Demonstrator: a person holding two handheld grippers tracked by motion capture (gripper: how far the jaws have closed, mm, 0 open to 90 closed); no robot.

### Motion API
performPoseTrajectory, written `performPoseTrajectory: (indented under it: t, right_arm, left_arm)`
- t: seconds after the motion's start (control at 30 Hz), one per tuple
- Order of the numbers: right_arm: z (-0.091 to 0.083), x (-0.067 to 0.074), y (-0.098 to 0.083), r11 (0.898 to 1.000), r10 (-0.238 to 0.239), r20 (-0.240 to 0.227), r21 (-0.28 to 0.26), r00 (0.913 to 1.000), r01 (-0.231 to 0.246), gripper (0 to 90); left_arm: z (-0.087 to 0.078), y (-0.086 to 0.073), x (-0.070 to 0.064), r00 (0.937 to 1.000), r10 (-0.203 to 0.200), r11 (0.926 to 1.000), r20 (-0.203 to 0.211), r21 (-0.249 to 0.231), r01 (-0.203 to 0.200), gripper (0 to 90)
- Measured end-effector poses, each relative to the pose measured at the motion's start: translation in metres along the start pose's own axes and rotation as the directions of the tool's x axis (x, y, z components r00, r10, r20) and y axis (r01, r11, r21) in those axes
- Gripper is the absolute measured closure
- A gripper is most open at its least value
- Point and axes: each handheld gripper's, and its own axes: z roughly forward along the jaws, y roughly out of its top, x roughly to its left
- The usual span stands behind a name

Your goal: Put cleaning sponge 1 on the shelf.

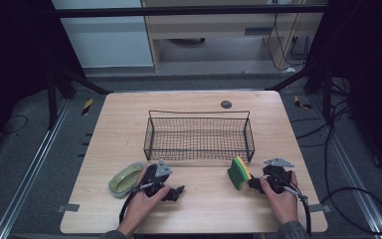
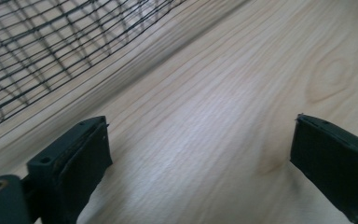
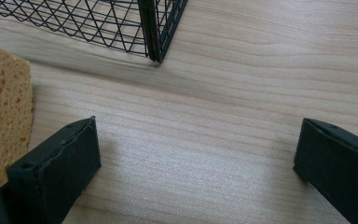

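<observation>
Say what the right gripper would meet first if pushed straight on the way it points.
Probably the near corner of the black wire mesh basket. The open right gripper has bare wooden table ahead first; the yellow sponge sits off to its side.

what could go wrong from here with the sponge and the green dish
1. The yellow and green sponge stands on edge just outside the open right gripper; a sideways nudge could tip it over.
2. The black wire mesh basket sits close behind both grippers, so a jaw might snag it.
3. The oval green dish lies behind the open left gripper, whose trailing cable may drag it.
</observation>
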Motion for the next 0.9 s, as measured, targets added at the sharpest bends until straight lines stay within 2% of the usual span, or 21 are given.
performPoseTrajectory:
  t: [0.07,0.13,0.17,0.2,0.27,0.37,0.47,0.57,0.67,0.8,0.87,0.9]
  right_arm:
    - [0.000,-0.001,-0.001,1.000,-0.009,-0.002,-0.005,1.0000,0.009,1.1]
    - [-0.002,-0.001,-0.002,1.000,-0.017,-0.009,-0.005,0.9998,0.017,1.2]
    - [-0.002,-0.001,-0.002,1.000,-0.017,-0.009,-0.005,0.9998,0.017,1.2]
    - [-0.003,-0.001,-0.003,1.000,-0.020,-0.017,-0.004,0.9997,0.020,1.4]
    - [-0.008,-0.001,-0.008,1.000,-0.030,-0.031,-0.004,0.9991,0.030,1.7]
    - [-0.009,-0.002,-0.009,0.999,-0.036,-0.039,-0.005,0.9986,0.036,1.6]
    - [-0.011,-0.004,-0.010,0.998,-0.058,-0.049,-0.006,0.9971,0.058,1.6]
    - [-0.010,-0.004,-0.010,0.998,-0.059,-0.058,-0.001,0.9966,0.059,1.0]
    - [-0.009,-0.006,-0.009,0.997,-0.081,-0.066,-0.009,0.9945,0.081,1.0]
    - [-0.009,-0.006,-0.009,0.997,-0.081,-0.075,-0.008,0.9939,0.081,1.0]
    - [-0.009,-0.006,-0.009,0.997,-0.083,-0.077,-0.007,0.9936,0.083,1.1]
    - [-0.009,-0.006,-0.009,0.996,-0.086,-0.078,-0.008,0.9932,0.086,1.1]
  left_arm:
    - [-0.005,0.005,-0.004,0.9997,0.015,0.9999,0.018,0.005,-0.015,4.3]
    - [-0.017,0.015,-0.011,0.9990,0.039,0.9990,0.022,-0.024,-0.038,5.0]
    - [-0.017,0.015,-0.011,0.9990,0.039,0.9990,0.022,-0.024,-0.038,5.0]
    - [-0.023,0.020,-0.013,0.9990,0.037,0.9984,0.023,-0.043,-0.036,5.0]
    - [-0.035,0.029,-0.014,0.9987,0.049,0.9975,0.015,-0.052,-0.048,4.8]
    - [-0.053,0.041,-0.010,0.9962,0.085,0.9955,-0.020,-0.042,-0.085,4.2]
    - [-0.076,0.053,0.004,0.9933,0.104,0.9942,-0.052,-0.022,-0.105,3.4]
    - [-0.091,0.058,0.015,0.9840,0.164,0.9865,-0.071,0.008,-0.164,4.5]
    - [-0.104,0.059,0.030,0.9773,0.180,0.9836,-0.111,0.014,-0.180,4.5]
    - [-0.116,0.057,0.050,0.9724,0.163,0.9865,-0.166,0.038,-0.159,4.9]
    - [-0.121,0.054,0.058,0.9732,0.151,0.9882,-0.173,0.048,-0.145,4.8]
    - [-0.122,0.052,0.061,0.9716,0.148,0.9887,-0.184,0.049,-0.142,4.7]
